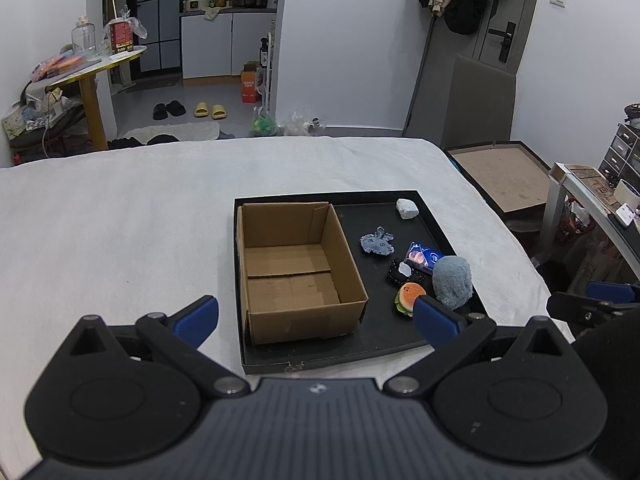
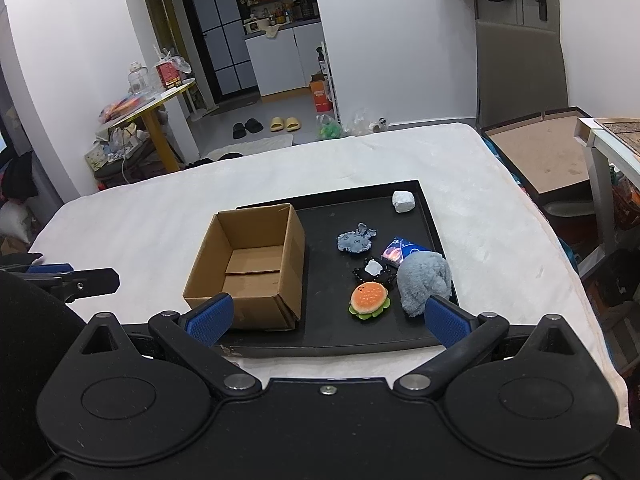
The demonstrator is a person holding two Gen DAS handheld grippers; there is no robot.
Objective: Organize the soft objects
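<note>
A black tray (image 1: 380, 344) (image 2: 328, 336) lies on the white bed. An open, empty cardboard box (image 1: 296, 276) (image 2: 248, 268) fills its left half. On its right half lie a grey-blue plush (image 1: 452, 280) (image 2: 424, 282), a burger plush (image 1: 409, 298) (image 2: 369, 299), a flat grey rabbit-shaped toy (image 1: 377, 242) (image 2: 356, 240), a black toy with a white centre (image 1: 404, 271) (image 2: 374, 270), a blue packet (image 1: 423, 257) (image 2: 402, 249) and a white lump (image 1: 407, 209) (image 2: 403, 201). My left gripper (image 1: 316, 320) is open above the tray's near edge. My right gripper (image 2: 328, 318) is open, also empty.
The white bed cover (image 1: 120, 220) (image 2: 140, 220) spreads left of the tray. A flat brown-lined box (image 1: 500, 176) (image 2: 548, 160) stands right of the bed, with a desk (image 1: 588, 192) beyond. A yellow-legged table (image 1: 88, 68) (image 2: 160, 100) stands far left.
</note>
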